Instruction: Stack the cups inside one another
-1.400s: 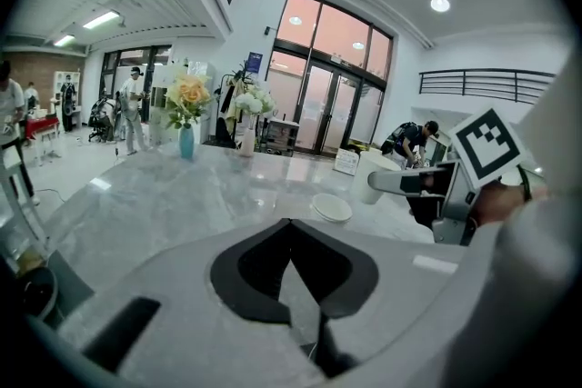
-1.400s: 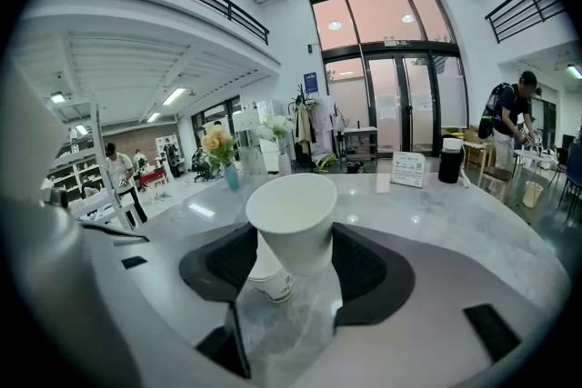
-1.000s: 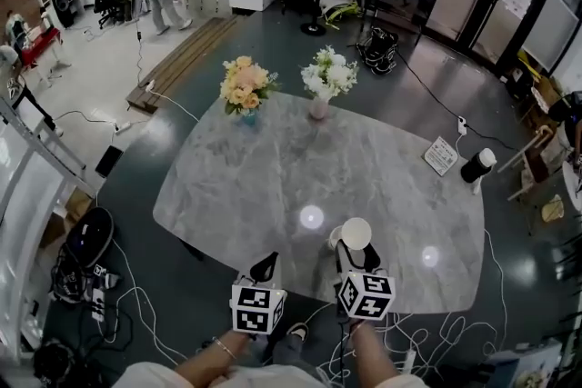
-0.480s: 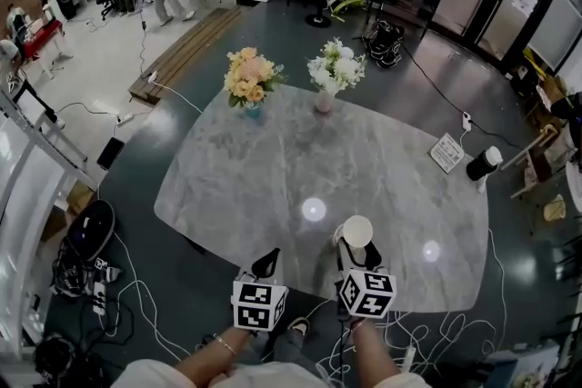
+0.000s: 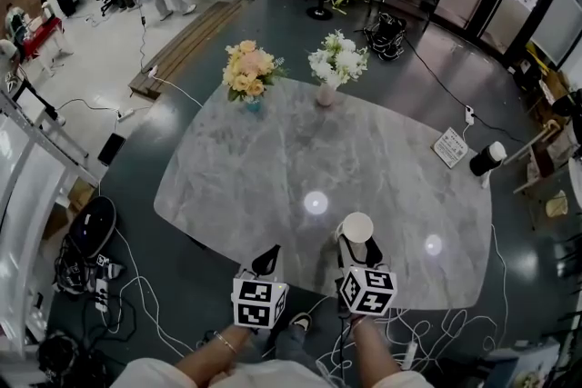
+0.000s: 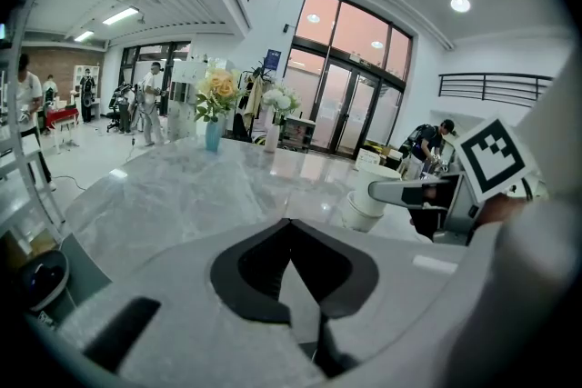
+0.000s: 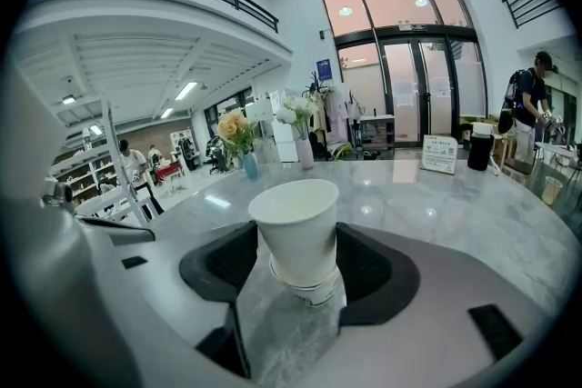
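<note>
Right gripper: The right gripper (image 5: 357, 243) is clamped on the top cup (image 7: 296, 227), with one pad against each side of its wall.
Why held so: The grip sits high on the top cup. This seems meant to keep it upright while it seats in the bottom cup (image 7: 310, 290).
Where: Both cups are near the front edge of the table (image 5: 273, 168). The bottom cup stands on the marble between the right jaws.
Left gripper: The left gripper (image 5: 265, 262) has its jaws together on nothing. It hangs just off the table's front edge, left of the cups. It is likely kept clear because one hand is enough here.
Cups: They are plain white paper, tapered, with the mouth up, and the top one is empty. It sits only partway in, so only the lower cup's rim band shows beneath it.
Fit: The top cup may lean slightly left, though the wide lens makes that hard to judge.
Beyond: Two vases of flowers (image 5: 247, 75) stand at the far edge, well apart from the cups.
</note>
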`<state>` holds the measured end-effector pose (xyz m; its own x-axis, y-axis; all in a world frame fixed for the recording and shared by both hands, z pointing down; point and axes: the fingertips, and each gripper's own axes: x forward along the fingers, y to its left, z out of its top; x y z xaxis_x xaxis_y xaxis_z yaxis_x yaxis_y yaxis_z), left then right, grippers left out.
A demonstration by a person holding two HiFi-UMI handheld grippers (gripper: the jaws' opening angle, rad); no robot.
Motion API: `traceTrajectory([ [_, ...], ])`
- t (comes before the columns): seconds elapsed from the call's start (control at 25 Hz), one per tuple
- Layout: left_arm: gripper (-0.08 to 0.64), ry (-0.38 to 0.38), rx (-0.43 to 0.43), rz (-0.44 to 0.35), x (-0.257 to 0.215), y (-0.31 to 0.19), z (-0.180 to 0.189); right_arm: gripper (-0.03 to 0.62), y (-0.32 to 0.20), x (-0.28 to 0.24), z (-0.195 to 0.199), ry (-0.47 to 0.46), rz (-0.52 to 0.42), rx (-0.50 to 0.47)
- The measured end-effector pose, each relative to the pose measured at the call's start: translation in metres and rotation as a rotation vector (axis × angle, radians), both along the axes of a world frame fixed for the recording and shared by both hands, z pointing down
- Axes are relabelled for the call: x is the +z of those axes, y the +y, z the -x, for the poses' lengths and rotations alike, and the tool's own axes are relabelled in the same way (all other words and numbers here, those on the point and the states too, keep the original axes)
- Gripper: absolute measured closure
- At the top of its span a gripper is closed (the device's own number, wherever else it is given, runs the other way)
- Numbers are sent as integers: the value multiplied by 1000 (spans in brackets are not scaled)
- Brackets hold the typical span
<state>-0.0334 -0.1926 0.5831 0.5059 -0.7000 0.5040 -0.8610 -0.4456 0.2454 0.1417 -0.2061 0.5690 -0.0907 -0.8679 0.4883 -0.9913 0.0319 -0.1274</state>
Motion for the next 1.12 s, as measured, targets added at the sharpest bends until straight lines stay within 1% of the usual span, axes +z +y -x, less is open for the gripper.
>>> traceTrajectory([
  [0.24,565,0,2,4,1,-1,-3,357,1,6,-1,-9,11,0],
  [0.68,565,8,10,2,-1,5,-9,356,9,-4,-12,-16,-17,34],
  [0.92,565,9,12,-7,-5,9,-9,357,12,-19,-12,-49,-80,43],
  [1.04,565,13,14,-11,-7,11,-9,361,15,-30,-13,-46,-118,50],
  [1.08,565,14,15,-13,-8,12,-9,382,17,-34,-14,-39,-126,56],
  [1.12,565,16,16,-14,-10,13,-8,439,19,-37,-15,-29,-134,64],
])
